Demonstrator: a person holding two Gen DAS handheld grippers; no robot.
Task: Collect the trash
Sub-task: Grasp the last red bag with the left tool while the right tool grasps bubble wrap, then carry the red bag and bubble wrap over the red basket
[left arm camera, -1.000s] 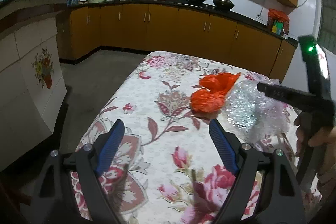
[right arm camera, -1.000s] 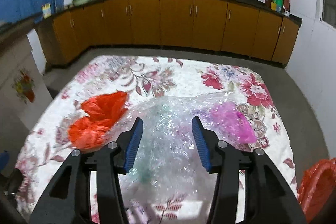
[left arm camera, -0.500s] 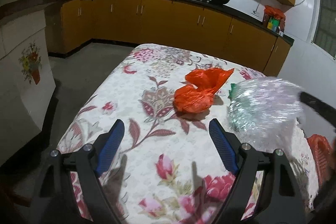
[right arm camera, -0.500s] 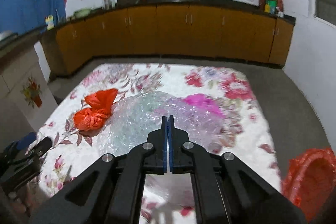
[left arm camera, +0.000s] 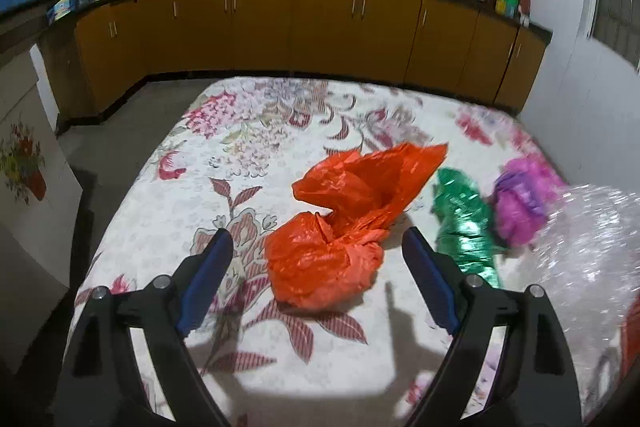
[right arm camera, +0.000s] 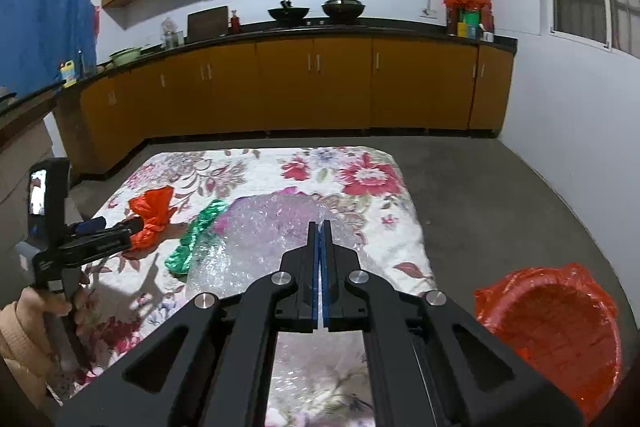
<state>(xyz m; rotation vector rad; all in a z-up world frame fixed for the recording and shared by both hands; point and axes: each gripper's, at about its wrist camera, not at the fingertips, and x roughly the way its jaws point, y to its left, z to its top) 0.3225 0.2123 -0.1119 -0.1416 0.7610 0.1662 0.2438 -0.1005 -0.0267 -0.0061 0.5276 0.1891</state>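
Observation:
A crumpled orange plastic bag (left arm camera: 344,227) lies on the floral tablecloth (left arm camera: 240,155). My left gripper (left arm camera: 317,237) hovers just before it, jaws wide and still opening, its pads touching nothing. To the bag's right lie a green foil wrapper (left arm camera: 464,223) and a purple wrapper (left arm camera: 520,203). My right gripper (right arm camera: 320,225) is shut on a sheet of clear bubble wrap (right arm camera: 260,239), which hangs lifted off the table; it also shows as bubble wrap (left arm camera: 592,247) at the right edge. In the right wrist view the orange bag (right arm camera: 154,211) sits beyond the left gripper (right arm camera: 112,227).
A red basket lined with a red bag (right arm camera: 556,331) stands on the floor right of the table. A person's hand (right arm camera: 24,311) holds the left tool. Orange cabinets (right arm camera: 312,87) line the far wall, with grey floor (right arm camera: 480,187) around the table.
My right gripper shut on the bubble wrap and lifted it rightward, uncovering the green and purple wrappers. My left gripper moved closer to the orange bag.

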